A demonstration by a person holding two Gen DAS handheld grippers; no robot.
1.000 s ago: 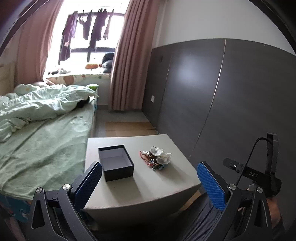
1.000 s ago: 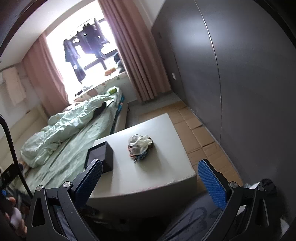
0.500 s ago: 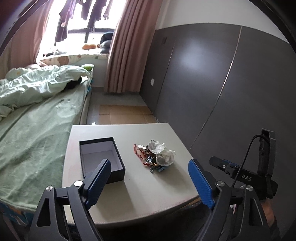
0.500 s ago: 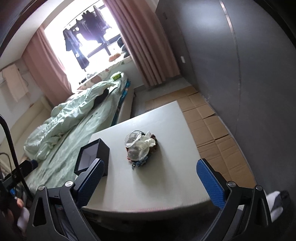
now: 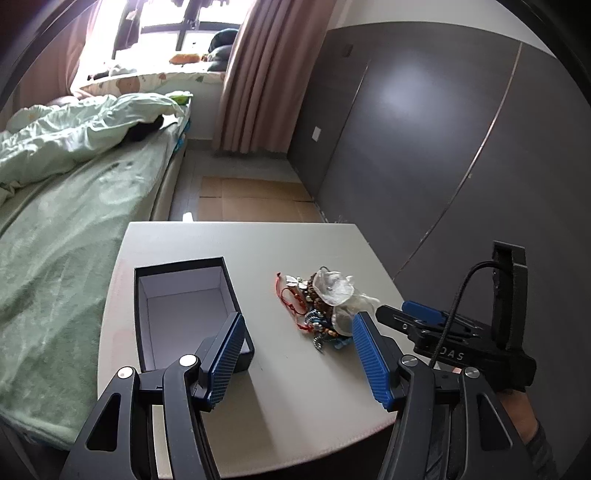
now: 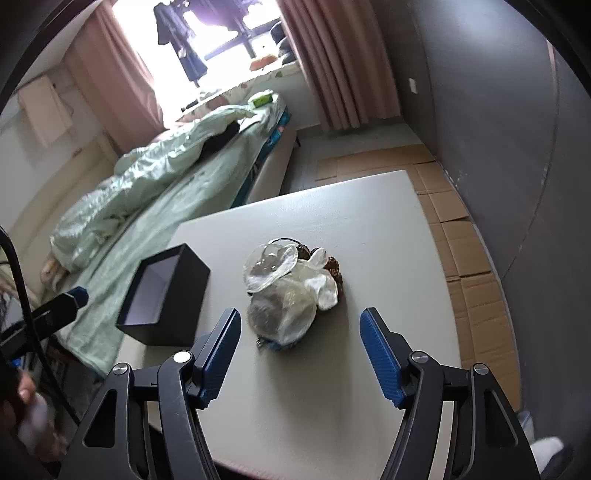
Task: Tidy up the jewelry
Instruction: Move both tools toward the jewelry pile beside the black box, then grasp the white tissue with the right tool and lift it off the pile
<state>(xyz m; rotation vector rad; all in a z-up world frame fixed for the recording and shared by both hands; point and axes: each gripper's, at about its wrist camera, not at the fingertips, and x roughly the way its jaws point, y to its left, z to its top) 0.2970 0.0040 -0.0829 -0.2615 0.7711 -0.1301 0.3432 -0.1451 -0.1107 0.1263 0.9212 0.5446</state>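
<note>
Lit by daylight from blown-out curtained window; soft shadows on pale grey tabletop; fisheye-curved, vignetted edges; slightly soft.

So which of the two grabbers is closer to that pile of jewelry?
Probably the right. The right gripper is lined up just short of the jewelry pile; the left gripper hangs between the pile and the open black box.

This is a bedroom in a home. A bed with a rumpled pale green quilt runs along the left side, up to a bright window with pink curtains and clothes hanging outside. Dark grey wardrobe doors line the right side, and a low white table stands by the bed's edge.
</note>
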